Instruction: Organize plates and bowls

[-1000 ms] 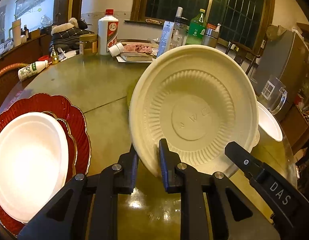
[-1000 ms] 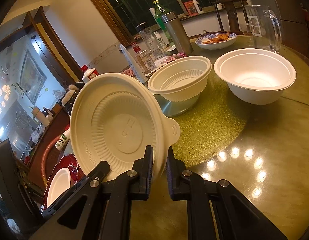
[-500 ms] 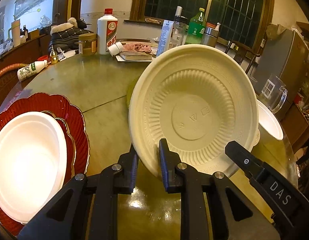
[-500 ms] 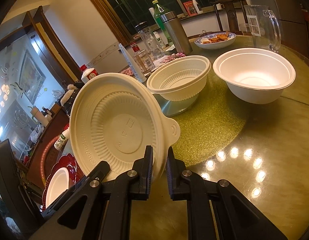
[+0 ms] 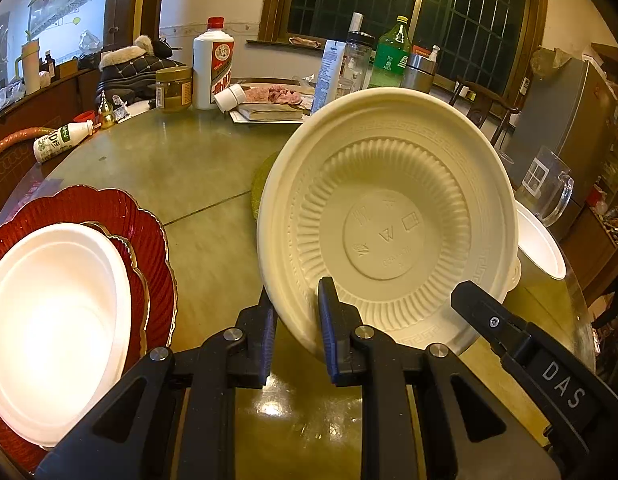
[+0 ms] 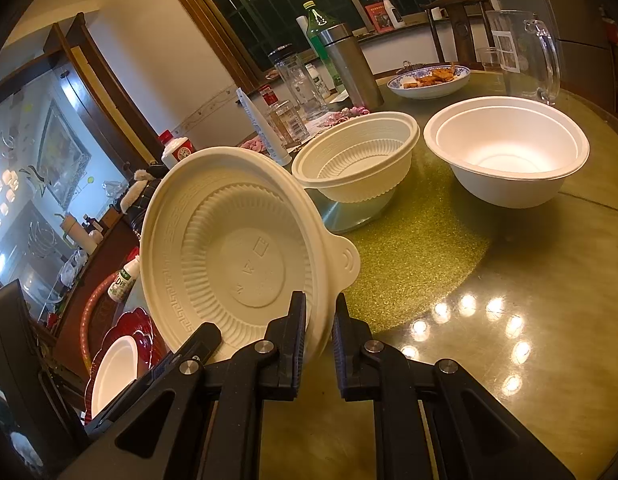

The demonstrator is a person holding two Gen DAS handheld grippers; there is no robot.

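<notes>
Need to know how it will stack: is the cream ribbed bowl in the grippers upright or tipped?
Tipped on edge: the cream ribbed plastic bowl shows its embossed underside to both cameras, rim pinched by both hand-held grippers.
</notes>
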